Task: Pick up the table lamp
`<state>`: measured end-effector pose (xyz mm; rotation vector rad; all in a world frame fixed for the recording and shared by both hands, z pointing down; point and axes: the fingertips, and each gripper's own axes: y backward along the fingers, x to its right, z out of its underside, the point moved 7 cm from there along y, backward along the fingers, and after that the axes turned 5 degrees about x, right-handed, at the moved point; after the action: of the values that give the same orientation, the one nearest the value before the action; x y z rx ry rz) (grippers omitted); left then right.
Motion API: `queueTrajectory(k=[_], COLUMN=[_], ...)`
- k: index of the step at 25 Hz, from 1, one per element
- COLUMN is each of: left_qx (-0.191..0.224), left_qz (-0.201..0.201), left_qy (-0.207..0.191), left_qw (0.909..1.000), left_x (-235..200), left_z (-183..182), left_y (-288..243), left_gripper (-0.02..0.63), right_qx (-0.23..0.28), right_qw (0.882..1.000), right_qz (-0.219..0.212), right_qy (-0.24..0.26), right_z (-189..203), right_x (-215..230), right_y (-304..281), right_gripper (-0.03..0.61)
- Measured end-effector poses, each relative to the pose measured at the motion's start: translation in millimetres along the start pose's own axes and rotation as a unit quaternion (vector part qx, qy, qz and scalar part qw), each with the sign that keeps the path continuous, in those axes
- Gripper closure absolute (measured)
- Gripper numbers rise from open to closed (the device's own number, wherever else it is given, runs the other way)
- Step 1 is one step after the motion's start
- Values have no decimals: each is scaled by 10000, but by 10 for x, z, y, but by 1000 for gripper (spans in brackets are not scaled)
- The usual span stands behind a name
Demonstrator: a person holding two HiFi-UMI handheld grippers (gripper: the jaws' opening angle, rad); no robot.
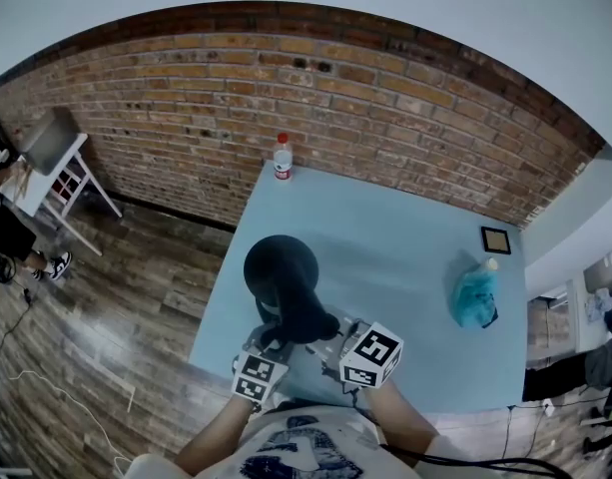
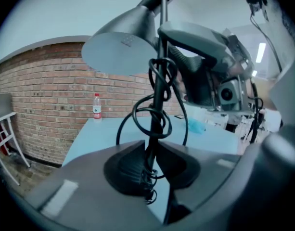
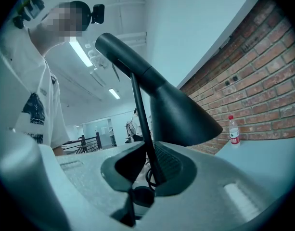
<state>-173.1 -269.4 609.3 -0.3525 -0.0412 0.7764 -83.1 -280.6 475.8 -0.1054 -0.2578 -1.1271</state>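
At the left gripper [image 2: 152, 150]: jaws were clamped on the thin stem [image 2: 160, 76], with loose cord [image 2: 135, 113] coiled round it.
At the right gripper [image 3: 149, 154]: it too was pinching that stem, from the opposite side.
Table lamp [image 1: 282, 269]: stood upright between both grippers, near the front edge of the bench [image 1: 415, 238]. Its base was hidden, so lift-off couldn't be judged.
Risk one: the heavy shade [image 3: 178, 114] looked able to twist the slim, smooth stem in the pads.
Risk two: the dangling cord could have snagged.
Far edge: the bottle [image 1: 283, 157] stood well apart.
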Motion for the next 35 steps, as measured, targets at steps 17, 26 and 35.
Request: queueTrajectory(k=[17, 26, 35], left_qx=[239, 348, 408], left_qz=[60, 5, -22], left_qy=[-236, -369, -454], left_qw=[9994, 9987, 9981], left_x=[15, 13, 58], left_z=[-438, -646, -787], left_y=[-82, -208, -302], left_gripper=[551, 551, 552], right_qx=[139, 172, 242], right_qw=[9995, 9990, 9983], right_qz=[118, 58, 12], right_qy=[257, 417, 522], right_z=[-441, -630, -753], right_x=[79, 177, 250], right_y=[105, 174, 247], right_gripper=[532, 532, 532])
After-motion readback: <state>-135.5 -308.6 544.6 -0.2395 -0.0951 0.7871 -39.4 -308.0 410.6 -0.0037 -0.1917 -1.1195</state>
